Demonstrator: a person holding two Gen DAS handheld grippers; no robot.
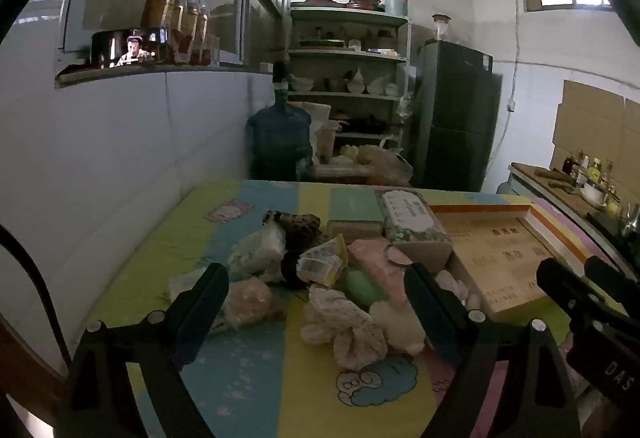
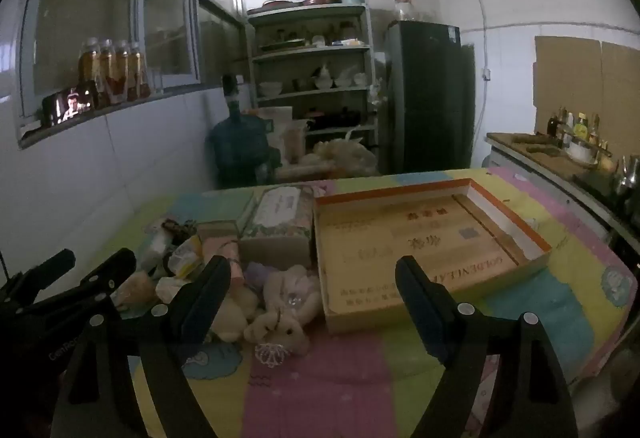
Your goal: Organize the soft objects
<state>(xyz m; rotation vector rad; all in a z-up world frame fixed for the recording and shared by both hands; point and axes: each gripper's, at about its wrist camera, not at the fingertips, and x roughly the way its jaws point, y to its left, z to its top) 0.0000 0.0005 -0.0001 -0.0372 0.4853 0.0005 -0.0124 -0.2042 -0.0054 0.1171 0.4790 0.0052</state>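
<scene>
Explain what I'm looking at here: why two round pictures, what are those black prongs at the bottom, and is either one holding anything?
Each picture comes from a fisheye camera mounted on a hand-held gripper, looking forward along its two black jaws. A person carries one in each hand; there is no robot arm.

The left gripper faces a heap of soft things on a colourful mat: wrapped packets, a green soap-like piece and a crumpled dotted cloth. The right gripper faces a shallow open cardboard box, with a small plush toy beside it. Each gripper also shows at the edge of the other's view.

Both sets of jaws stand wide open and hold nothing.
</scene>
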